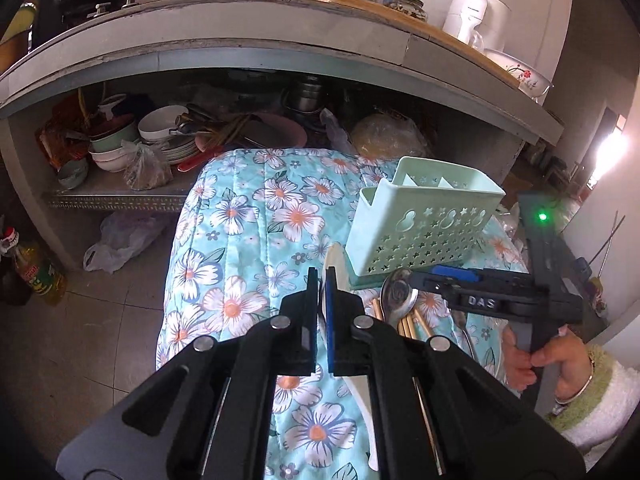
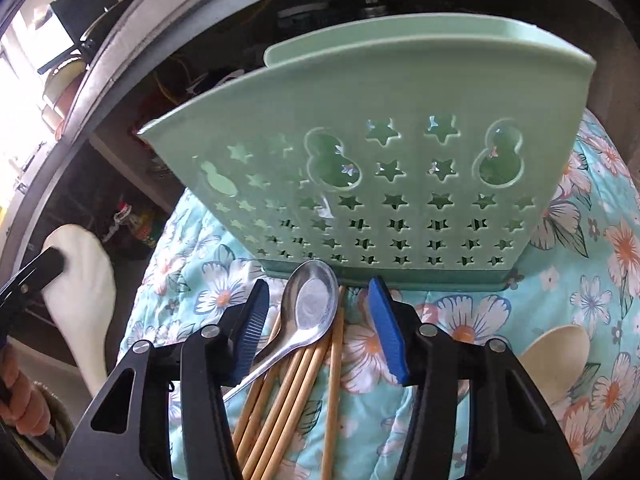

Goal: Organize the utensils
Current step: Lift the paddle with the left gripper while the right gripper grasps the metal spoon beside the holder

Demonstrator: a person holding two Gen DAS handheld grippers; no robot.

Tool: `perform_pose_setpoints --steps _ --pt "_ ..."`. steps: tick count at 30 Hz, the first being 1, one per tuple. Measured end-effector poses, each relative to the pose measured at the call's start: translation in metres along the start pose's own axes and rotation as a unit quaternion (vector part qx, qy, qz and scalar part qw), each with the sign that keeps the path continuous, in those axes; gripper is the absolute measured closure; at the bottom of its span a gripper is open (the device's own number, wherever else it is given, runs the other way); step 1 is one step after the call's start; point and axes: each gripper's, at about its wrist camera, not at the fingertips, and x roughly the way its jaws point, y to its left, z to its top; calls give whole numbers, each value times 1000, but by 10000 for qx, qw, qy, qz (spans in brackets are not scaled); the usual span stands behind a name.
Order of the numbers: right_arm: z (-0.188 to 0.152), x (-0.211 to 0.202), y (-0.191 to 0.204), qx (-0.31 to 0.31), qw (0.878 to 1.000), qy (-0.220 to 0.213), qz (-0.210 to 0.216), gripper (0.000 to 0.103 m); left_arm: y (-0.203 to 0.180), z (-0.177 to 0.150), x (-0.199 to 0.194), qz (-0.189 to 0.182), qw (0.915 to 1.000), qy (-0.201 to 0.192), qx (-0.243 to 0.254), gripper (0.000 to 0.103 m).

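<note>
The left gripper (image 1: pixel 322 280) is pinched tight on a white rice paddle (image 2: pixel 82 292), whose broad blade stands up at the left edge of the right wrist view, lifted off the flowered quilted cloth (image 1: pixel 248 216). In the left wrist view only a thin cream edge of the paddle shows between the pressed-together fingers, low in the middle of the frame.

The right gripper (image 2: pixel 318 320) stands partly spread, its blue pads on either side of a metal spoon (image 2: pixel 310 308) and a bundle of bamboo chopsticks (image 2: pixel 288 392) lying on the cloth at lower centre; the pads are not pressing on them. The spoon's bowl lies just at the base of the pale green utensil holder (image 2: pixel 400 152), a plastic caddy pierced with stars and gourd shapes, upright on the cloth and filling the middle of that frame. A wooden spoon (image 2: pixel 556 360) rests on the cloth at lower right.

A person's hand (image 1: pixel 544 360), in a fuzzy white and green sleeve, grips the right tool's handle at the right edge of the left wrist view. Behind, a concrete counter (image 1: pixel 240 28) with a shelf of bowls spans the top.
</note>
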Motion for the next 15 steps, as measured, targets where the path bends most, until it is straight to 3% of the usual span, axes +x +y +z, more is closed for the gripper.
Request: perform_pose_setpoints --steps 5,10,15 --pt "3 17 -1 5 9999 135 -101 66 5 -11 -7 -32 10000 33 -85 100" --pt "-1 19 1 -75 9997 105 -221 92 8 -16 -9 11 9999 46 -115 100" --pt "-2 11 5 -206 9996 -47 -183 98 8 -17 -9 78 9999 50 -80 100"
